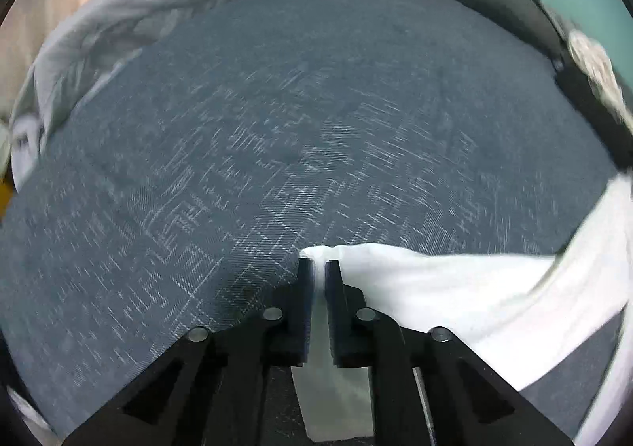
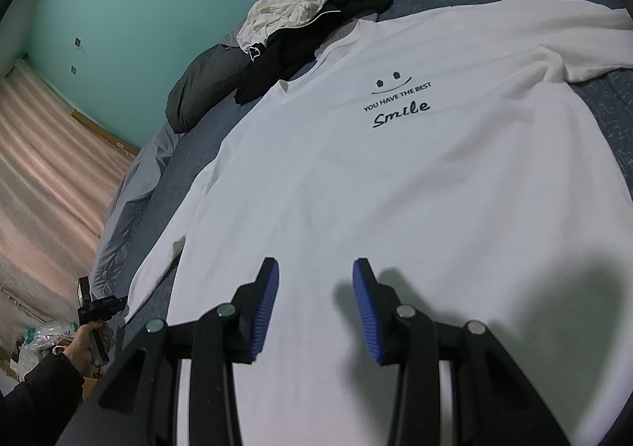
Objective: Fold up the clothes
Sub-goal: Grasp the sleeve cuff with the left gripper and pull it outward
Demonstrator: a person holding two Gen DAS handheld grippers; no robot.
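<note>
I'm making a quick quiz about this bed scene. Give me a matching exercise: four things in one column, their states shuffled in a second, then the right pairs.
Things:
1. left gripper
2. right gripper
3. T-shirt
4. white cloth

States:
A. crumpled on the dark clothes by the wall
B. jaws apart, nothing between them
C. spread flat, print side up
D. jaws pinching a white fabric edge

Pairs: 1-D, 2-B, 3-C, 4-A

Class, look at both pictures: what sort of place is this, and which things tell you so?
Most likely a bedroom. A white T-shirt printed "Smile" lies spread on a bed's blue patterned cover, a dark puffy duvet is heaped beside a teal painted wall.
</note>
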